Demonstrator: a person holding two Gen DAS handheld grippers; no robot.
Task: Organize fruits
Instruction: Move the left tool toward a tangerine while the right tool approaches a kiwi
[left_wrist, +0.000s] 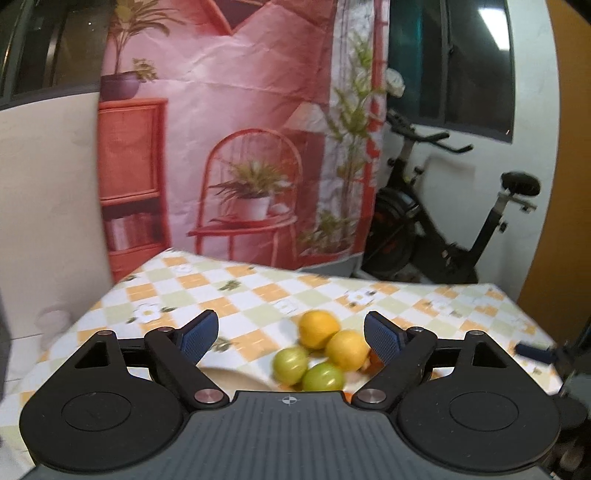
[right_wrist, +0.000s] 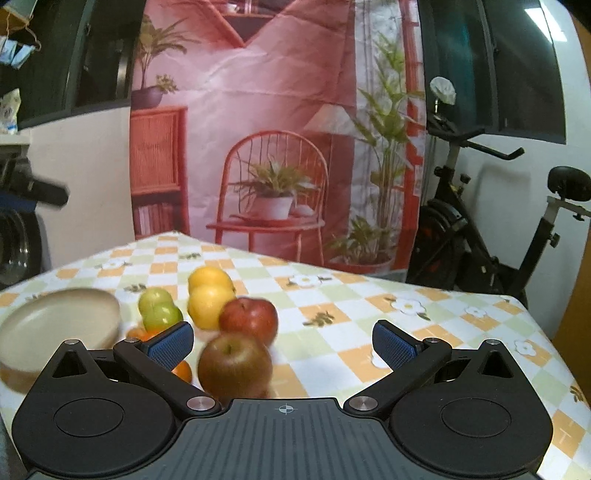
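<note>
Looked along two hand-held grippers over a worktop (right_wrist: 369, 306) under a checked cloth of orange, green and white squares with daisy prints. Showed the left gripper (left_wrist: 291, 334) with its blue-padded fingers (left_wrist: 199, 336) spread wide and gripping nothing, raised above the fruit. Showed the right gripper (right_wrist: 282, 345) likewise spread wide and empty. Taking the beige bowl (right_wrist: 55, 325) as landmark, in the right wrist view: sat at the left side of the cloth, apparently with no fruit in it, though part of its inside was hidden. Just right of the bowl lay two green fruits (right_wrist: 159, 310), one behind the other; right of those, two yellow fruits (right_wrist: 210, 295), also one behind the other; further right and nearer the camera, two reddish apples (right_wrist: 242, 343), touching or nearly so. Glimpsed something small and orange (right_wrist: 183, 371) low beside the bowl, mostly hidden by a finger. Judged as the very start: all fruit loose beside the bowl, nothing gripped. Judged the next move as lowering the right gripper around the near apple, which sat off-centre towards the left finger, so needing a shift towards the bowl before closing. Blurred somewhat by motion.
</note>
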